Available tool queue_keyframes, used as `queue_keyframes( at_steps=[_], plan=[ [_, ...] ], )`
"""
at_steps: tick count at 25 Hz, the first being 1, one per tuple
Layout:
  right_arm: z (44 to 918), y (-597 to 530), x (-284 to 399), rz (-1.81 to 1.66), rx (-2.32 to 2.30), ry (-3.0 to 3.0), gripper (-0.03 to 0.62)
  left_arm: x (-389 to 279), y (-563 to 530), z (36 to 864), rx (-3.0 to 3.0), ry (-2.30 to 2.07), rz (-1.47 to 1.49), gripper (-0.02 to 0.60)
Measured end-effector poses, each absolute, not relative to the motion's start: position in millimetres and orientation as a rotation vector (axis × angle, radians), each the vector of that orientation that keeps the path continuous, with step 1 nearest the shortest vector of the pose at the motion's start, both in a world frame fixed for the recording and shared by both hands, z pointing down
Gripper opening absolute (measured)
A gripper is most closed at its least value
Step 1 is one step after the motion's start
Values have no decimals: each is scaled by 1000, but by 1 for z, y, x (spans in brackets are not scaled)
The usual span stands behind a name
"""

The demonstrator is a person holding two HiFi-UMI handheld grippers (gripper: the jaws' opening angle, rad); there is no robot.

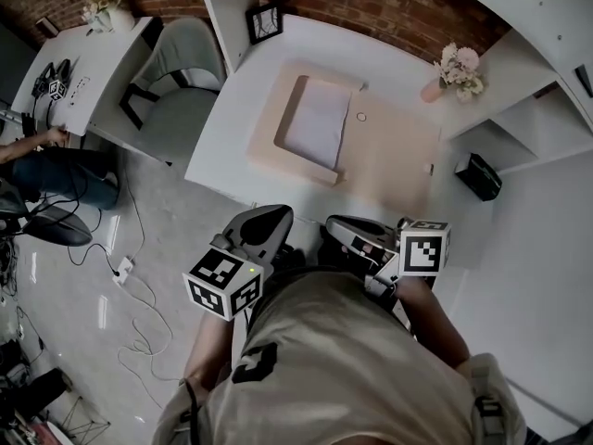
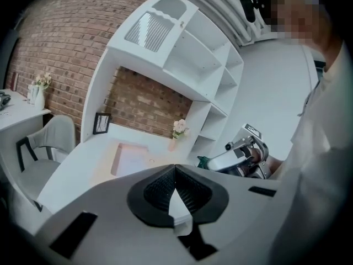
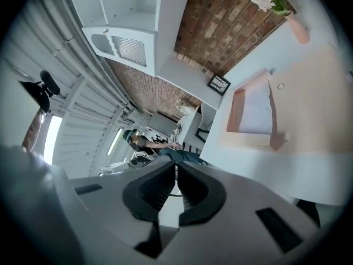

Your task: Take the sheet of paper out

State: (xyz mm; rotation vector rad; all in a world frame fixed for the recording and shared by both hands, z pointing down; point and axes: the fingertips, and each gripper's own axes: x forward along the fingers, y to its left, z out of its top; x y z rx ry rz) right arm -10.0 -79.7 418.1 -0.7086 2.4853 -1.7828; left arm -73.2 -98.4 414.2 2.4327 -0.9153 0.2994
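Observation:
An open beige folder point(image 1: 389, 165) lies on the white desk point(image 1: 232, 128). A white sheet of paper point(image 1: 317, 123) rests in its left pocket. Both grippers hover short of the desk's near edge, close to the person's body. My left gripper point(image 1: 271, 221) is shut with nothing between its jaws, and so is my right gripper point(image 1: 345, 228). The left gripper view shows its own tips point(image 2: 175, 167) meeting, with the sheet point(image 2: 132, 159) far ahead. In the right gripper view the shut tips point(image 3: 176, 162) point past the desk edge, and the sheet point(image 3: 257, 110) lies at the upper right.
A pink vase of flowers point(image 1: 456, 70) and a black picture frame point(image 1: 264, 23) stand at the back of the desk. A grey chair point(image 1: 185, 82) sits to its left. White shelves point(image 1: 519, 109) hold a dark object point(image 1: 477, 176). Another person point(image 1: 37, 160) works at the far left, with cables point(image 1: 130, 276) on the floor.

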Motion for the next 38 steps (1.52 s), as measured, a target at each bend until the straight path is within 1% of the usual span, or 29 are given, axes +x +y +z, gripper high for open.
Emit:
queue_keyframes(
  at_steps=[10, 22, 27, 36, 37, 38],
  plan=[
    [431, -103, 28, -1830, -786, 2331, 26, -42, -128, 423, 2445, -843, 362, 15],
    [443, -146, 43, -1885, -747, 2266, 26, -39, -156, 424, 2412, -906, 415, 15],
    [445, -159, 46, -1871, -713, 2326, 28, -33, -165, 423, 2403, -922, 457, 15],
    [493, -189, 73, -1918, -868, 2310, 29, -26, -172, 433, 2371, -938, 495, 15],
    [499, -192, 76, -1934, -873, 2296, 42, -25, -173, 433, 2371, -942, 493, 15],
    [504, -195, 77, -1956, -869, 2279, 112, -25, -173, 433, 2370, -947, 491, 15]
  ],
)
